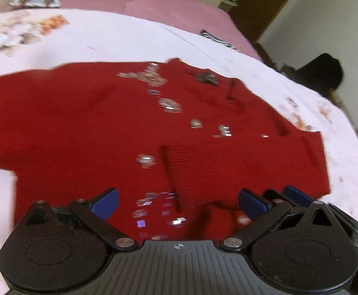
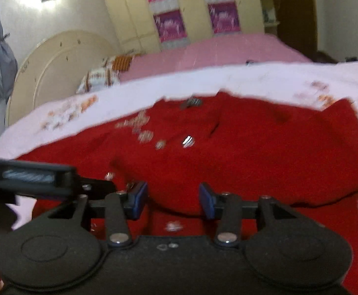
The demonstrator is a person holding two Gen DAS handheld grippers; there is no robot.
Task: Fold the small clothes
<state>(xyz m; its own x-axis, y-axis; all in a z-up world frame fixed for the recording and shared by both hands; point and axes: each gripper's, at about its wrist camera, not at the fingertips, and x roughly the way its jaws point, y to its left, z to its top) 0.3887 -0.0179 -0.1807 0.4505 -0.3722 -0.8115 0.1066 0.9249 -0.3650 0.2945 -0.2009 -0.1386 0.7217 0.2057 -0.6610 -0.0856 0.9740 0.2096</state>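
Note:
A red knit sweater (image 1: 85, 132) with shiny sequin decorations lies spread on a white floral sheet (image 1: 120, 39); it also shows in the right wrist view (image 2: 265, 147). A sleeve (image 1: 228, 162) is folded across its body. My left gripper (image 1: 177, 202) is open just above the sweater's near hem, empty. My right gripper (image 2: 172, 200) is open over the sweater's near edge, with a raised fold of red fabric between the blue pads, not clamped. The left gripper's body (image 2: 31, 179) shows at the left of the right wrist view.
The white sheet covers a bed with a pink cover (image 2: 216, 49) behind. Pillows (image 2: 100, 78) lie by the cream headboard (image 2: 56, 59). A wardrobe (image 2: 184, 9) stands at the back. A striped item (image 1: 216, 39) lies at the sheet's far edge. A dark chair (image 1: 321, 73) stands right.

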